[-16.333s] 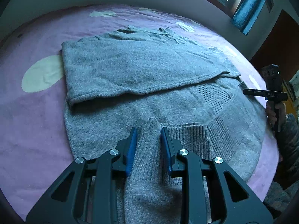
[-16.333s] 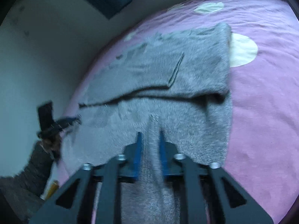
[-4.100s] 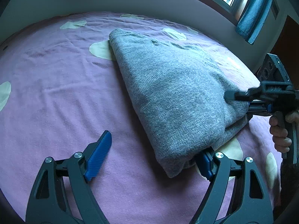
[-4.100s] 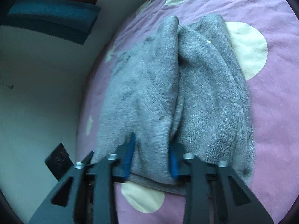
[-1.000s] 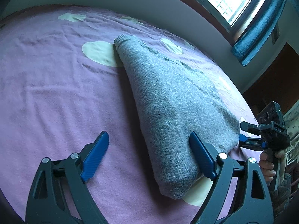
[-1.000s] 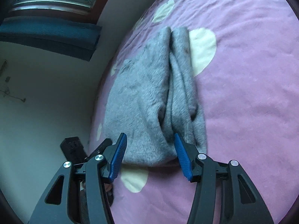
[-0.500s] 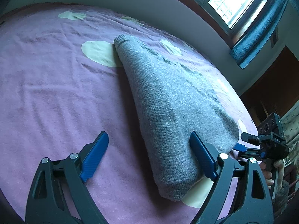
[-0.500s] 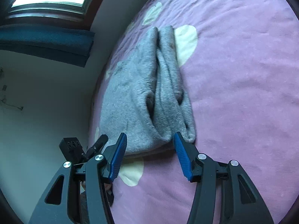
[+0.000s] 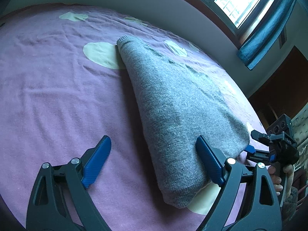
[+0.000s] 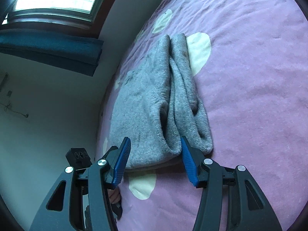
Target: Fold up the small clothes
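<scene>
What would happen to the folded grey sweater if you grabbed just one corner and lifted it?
The sweater is soft knit, so it would probably sag. Its layers lie loose and unfastened, so the fold would likely fall open. It looks thick, maybe a bit heavy.

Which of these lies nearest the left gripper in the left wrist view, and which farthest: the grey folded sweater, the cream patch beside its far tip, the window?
From the left gripper:
1. Grey folded sweater, against its right finger.
2. Cream patch, left of the sweater's far tip.
3. Window, upper right, behind the bed.
</scene>
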Motion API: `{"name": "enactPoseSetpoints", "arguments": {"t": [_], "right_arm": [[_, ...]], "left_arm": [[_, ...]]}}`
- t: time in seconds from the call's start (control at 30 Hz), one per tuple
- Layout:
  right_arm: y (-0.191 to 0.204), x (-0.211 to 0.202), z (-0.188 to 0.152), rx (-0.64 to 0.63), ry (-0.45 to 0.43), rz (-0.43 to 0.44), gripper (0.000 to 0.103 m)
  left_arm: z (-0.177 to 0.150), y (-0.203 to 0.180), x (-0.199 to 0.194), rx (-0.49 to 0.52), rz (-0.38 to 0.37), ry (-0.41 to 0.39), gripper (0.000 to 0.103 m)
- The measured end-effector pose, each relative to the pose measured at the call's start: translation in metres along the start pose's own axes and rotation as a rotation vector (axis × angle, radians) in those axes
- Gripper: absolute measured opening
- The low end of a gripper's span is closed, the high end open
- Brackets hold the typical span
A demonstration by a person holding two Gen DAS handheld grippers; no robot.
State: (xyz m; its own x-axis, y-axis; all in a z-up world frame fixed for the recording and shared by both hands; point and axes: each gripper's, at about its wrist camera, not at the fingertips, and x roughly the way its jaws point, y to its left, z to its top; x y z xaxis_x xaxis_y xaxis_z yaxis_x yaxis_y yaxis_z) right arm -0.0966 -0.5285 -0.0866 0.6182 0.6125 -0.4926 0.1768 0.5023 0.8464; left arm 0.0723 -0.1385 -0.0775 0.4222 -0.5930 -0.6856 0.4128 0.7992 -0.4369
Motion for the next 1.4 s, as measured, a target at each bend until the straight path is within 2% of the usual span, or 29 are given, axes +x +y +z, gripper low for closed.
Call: {"name": "enactPoseSetpoints", "arguments": {"t": [0.23, 0.57, 0.63, 0.7, 0.77, 0.9, 0.97, 1.03, 1.13, 1.23, 1.37, 1.4], "right_arm": [[0.015, 0.012, 0.007, -0.032, 0.004, 0.019, 0.053], [0.011, 0.049, 0.043, -0.021, 0.034, -0.003, 0.053], [0.016, 0.056, 0.048, -0.05, 0.039, -0.017, 0.046], [0.019, 0.063, 0.052, -0.083, 0.055, -0.05, 0.014], [0.022, 0.065, 0.055, -0.099, 0.056, -0.062, 0.01], [0.032, 0.04, 0.059, -0.148, -0.003, -0.063, 0.009], [0.024, 0.032, 0.058, -0.153, -0.006, -0.081, 0.009], [0.01, 0.038, 0.057, -0.143, 0.019, -0.117, 0.009], [-0.004, 0.046, 0.056, -0.109, 0.054, -0.067, 0.009], [-0.006, 0.045, 0.064, -0.064, 0.072, -0.005, 0.014], [-0.002, 0.038, 0.088, -0.075, 0.011, 0.01, 0.05], [-0.002, 0.037, 0.091, -0.072, -0.003, 0.011, 0.05]], "left_arm": [[0.0, 0.0, 0.0, 0.0, 0.001, -0.001, 0.09], [-0.001, -0.002, 0.001, -0.002, -0.002, -0.001, 0.09], [0.0, -0.002, 0.0, 0.0, 0.0, -0.002, 0.09], [0.0, -0.002, -0.001, 0.0, -0.003, -0.005, 0.09], [0.001, -0.002, -0.003, -0.009, -0.007, -0.008, 0.09], [0.005, -0.003, -0.014, -0.042, -0.018, -0.032, 0.09], [0.008, -0.006, -0.014, -0.045, -0.03, -0.028, 0.09], [0.007, -0.011, -0.007, -0.02, -0.011, -0.012, 0.09], [0.0, -0.014, 0.005, 0.024, 0.033, 0.017, 0.09], [0.0, -0.014, 0.001, 0.031, 0.032, 0.012, 0.09], [-0.001, -0.006, -0.002, -0.002, 0.007, 0.001, 0.09], [-0.001, -0.003, -0.003, -0.011, -0.002, -0.004, 0.09]]}}
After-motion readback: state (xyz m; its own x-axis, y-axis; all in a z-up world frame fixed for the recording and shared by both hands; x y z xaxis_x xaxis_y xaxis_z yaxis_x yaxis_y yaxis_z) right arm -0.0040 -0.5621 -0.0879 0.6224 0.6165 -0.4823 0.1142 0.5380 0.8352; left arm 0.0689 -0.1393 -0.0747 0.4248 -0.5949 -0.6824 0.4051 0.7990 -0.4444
